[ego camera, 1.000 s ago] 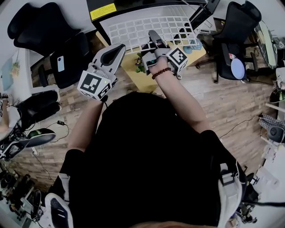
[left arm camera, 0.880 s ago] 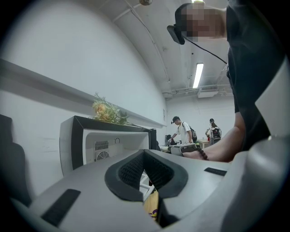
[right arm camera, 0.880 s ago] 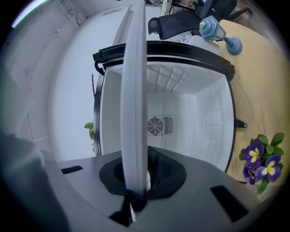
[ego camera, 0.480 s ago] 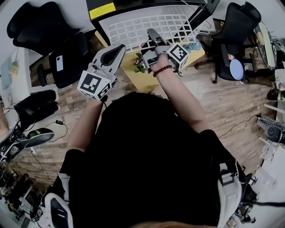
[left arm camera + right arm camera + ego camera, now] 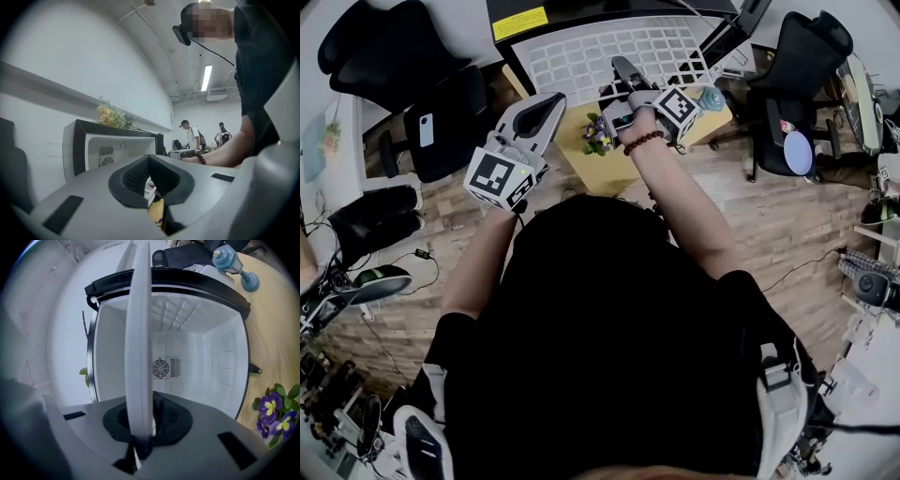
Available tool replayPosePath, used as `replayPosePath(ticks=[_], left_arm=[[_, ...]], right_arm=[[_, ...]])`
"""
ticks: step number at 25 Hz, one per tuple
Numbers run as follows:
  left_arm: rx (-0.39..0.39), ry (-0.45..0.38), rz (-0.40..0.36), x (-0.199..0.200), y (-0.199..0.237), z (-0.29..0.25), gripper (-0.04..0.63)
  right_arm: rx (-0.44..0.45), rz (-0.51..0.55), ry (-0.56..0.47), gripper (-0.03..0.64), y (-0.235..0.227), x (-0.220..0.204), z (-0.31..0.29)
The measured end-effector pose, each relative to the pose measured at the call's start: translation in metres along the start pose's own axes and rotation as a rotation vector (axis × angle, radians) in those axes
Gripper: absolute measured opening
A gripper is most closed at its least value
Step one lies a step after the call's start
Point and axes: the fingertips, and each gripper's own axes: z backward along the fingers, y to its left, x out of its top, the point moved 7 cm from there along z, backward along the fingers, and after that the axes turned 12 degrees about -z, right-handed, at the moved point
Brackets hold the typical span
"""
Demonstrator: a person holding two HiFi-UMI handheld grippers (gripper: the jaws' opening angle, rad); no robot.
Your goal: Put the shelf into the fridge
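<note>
Smooth plastic shelf (image 5: 609, 56), wooden tabletop (image 5: 614, 171)

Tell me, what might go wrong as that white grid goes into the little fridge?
1. The right gripper pinches the shelf at just one edge, so it might twist or slip.
2. The shelf is wide; it could catch the fridge on its black rim.
3. The purple flowers stand beside the opening and might get knocked.
</note>
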Motion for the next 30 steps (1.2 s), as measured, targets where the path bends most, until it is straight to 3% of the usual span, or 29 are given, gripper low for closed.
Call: replayPosePath(ticks=[30], left_arm=[[0.034,0.005,-0.014,0.001,0.008,0.001,0.018]], right_arm=[[0.009,0.009,0.018,0.041,0.000,0.014,-0.039]])
